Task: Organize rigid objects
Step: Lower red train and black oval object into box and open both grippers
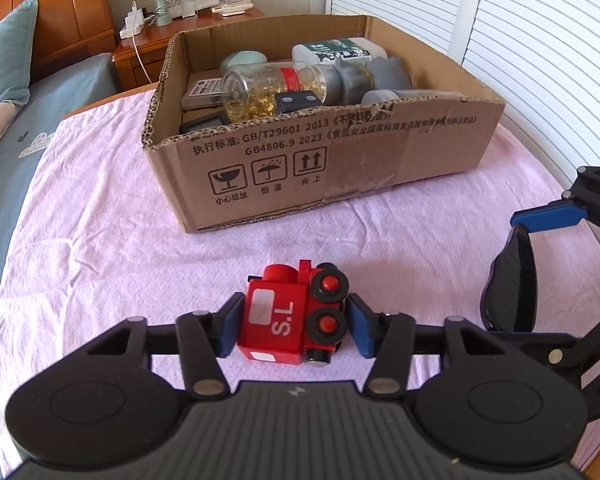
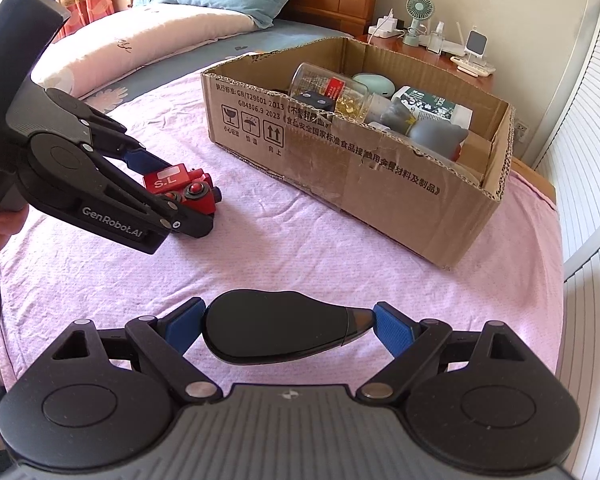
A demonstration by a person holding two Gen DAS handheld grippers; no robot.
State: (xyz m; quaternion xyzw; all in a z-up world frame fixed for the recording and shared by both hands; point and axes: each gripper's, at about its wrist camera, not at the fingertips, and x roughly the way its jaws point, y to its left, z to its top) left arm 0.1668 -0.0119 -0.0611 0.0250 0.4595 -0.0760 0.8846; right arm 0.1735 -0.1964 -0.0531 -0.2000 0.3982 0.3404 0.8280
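A red toy train [image 1: 276,316] with black wheels lies on its side between the blue pads of my left gripper [image 1: 296,322], which is shut on it, low on the pink cloth. The right wrist view shows that same left gripper [image 2: 172,188] and train [image 2: 168,178] at the left. My right gripper [image 2: 288,330] is shut end to end on a flat black oval object [image 2: 276,330] with a grey tip. From the left wrist camera, this object [image 1: 508,284] is at the right edge. An open cardboard box [image 1: 324,160] stands beyond both grippers.
The box [image 2: 380,184] holds a glass jar of yellow capsules [image 1: 272,88], grey items, a white bottle and other things. The pink cloth [image 1: 100,220] covers a round-edged surface. A bed with pillows lies at the left, a nightstand [image 1: 148,44] behind, white shutters at the right.
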